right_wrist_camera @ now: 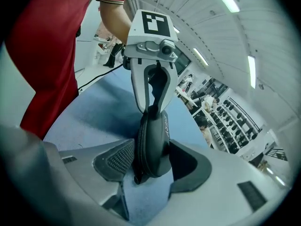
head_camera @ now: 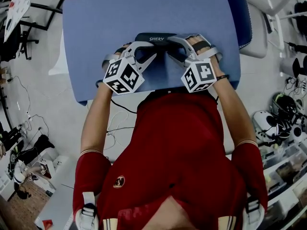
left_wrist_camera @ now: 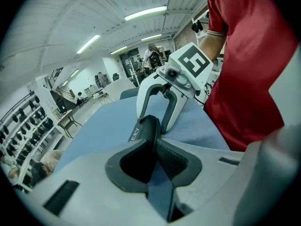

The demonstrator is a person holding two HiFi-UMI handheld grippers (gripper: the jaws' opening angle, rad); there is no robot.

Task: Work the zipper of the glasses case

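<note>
right tool [right_wrist_camera: 153, 163] | apart round glasses case [right_wrist_camera: 153, 133]; head view hides gap

- I see a blue desk [head_camera: 144, 28] on a pale floor [head_camera: 53, 99], with thin cables [head_camera: 29, 121] trailing across the floor at its left.
- A black metal frame [head_camera: 45, 6] stands beyond the desk's left corner.
- Mixed gear [head_camera: 283, 116] clutters the floor at the right; I can't make out what it is.
- Overhead, a white ribbed ceiling [left_wrist_camera: 70, 27] carries long, lit strip lights [left_wrist_camera: 146, 13].
- Wall racks [left_wrist_camera: 28, 124] filled with dark items line one side of the room.
</note>
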